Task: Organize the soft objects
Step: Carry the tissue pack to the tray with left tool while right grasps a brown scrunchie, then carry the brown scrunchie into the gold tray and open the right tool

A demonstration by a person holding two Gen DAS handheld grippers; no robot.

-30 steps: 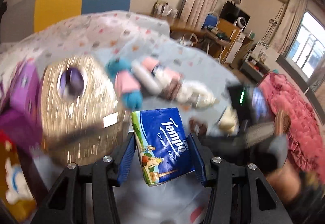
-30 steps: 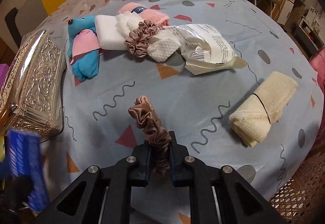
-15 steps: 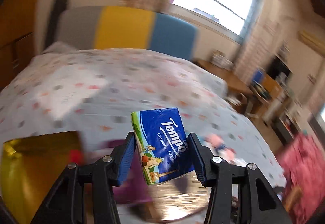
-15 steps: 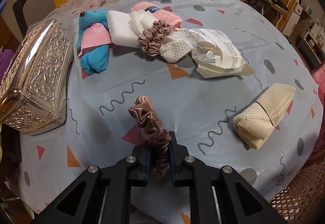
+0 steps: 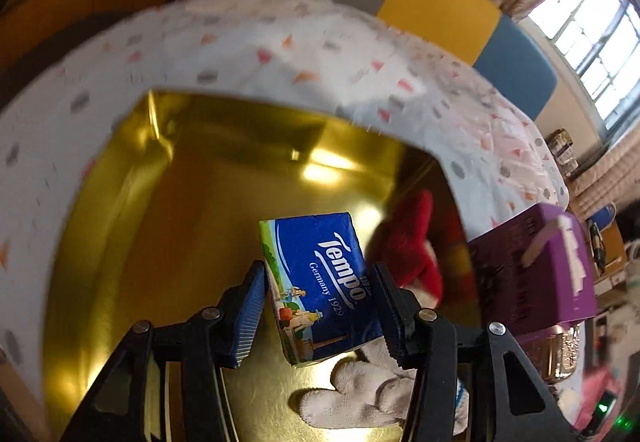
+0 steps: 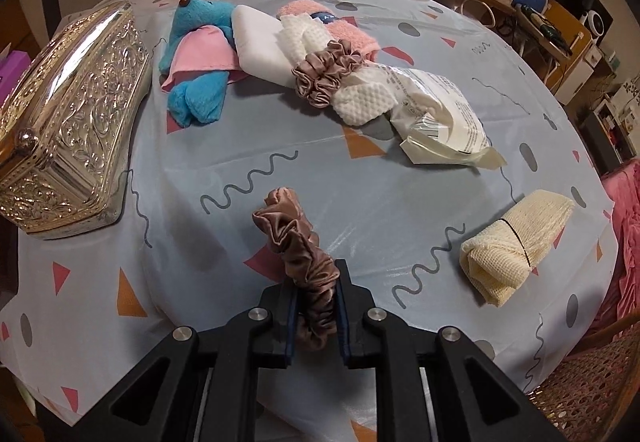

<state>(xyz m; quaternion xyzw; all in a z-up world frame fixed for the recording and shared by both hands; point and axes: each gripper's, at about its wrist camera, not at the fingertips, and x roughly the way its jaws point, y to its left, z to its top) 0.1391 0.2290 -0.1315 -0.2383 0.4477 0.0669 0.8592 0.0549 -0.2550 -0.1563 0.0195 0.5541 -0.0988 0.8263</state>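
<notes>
Left tool (image 5: 318, 306) grips a blue Tempo tissue pack (image 5: 320, 282) between both pads, held tilted above the open gold box (image 5: 168, 242). Right tool (image 6: 316, 306) is clamped narrow on a brown satin scrunchie (image 6: 298, 254), above the desk (image 6: 280, 169).

Risk: the pack sits skewed in the grip; released so, it may land on edge or against the white glove (image 5: 360, 390) and red plush (image 5: 412, 254) already inside. The view is motion-blurred, so clearance from the box wall cannot be confirmed.

Surroundings: a purple box (image 5: 552, 274) is beside the gold box. On the desk lie a blue plush toy (image 6: 200, 57), a second scrunchie (image 6: 324, 73), a plastic packet (image 6: 436, 121), a cream rolled cloth (image 6: 512, 238) and a silver ornate casket (image 6: 68, 121).
</notes>
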